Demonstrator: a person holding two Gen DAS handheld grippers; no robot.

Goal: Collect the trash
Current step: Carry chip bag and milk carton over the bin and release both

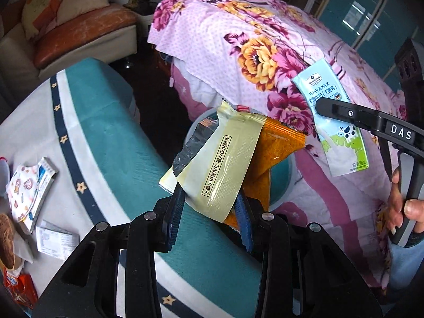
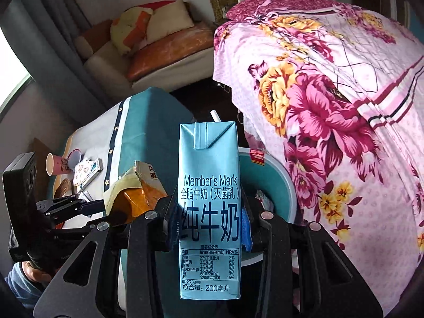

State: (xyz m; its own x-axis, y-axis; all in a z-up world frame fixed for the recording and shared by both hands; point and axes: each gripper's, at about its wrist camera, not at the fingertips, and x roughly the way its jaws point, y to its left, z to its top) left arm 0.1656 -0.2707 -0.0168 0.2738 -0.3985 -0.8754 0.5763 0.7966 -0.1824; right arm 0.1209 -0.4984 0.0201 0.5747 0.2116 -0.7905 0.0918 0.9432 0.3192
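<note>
Left wrist view: a torn wrapper [image 1: 225,164] is pinched between the left gripper [image 1: 209,212] fingers, only by its lower corner, so it could be shaken loose short of the bin [image 2: 281,182]. A milk carton [image 2: 209,206] is clamped upright between the right gripper [image 2: 209,225] fingers; leftover milk might be spilled through its straw [image 2: 216,116] if tipped. Beyond both, the bin is seen holding some scraps, not clearly identifiable.

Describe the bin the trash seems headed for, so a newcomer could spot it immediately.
Find the floral pink bedspread; the round bin stands at its foot, beside the teal-and-white table. It sits just behind the milk carton in the right gripper, and alone has a pale rim, teal inside and red label.
</note>
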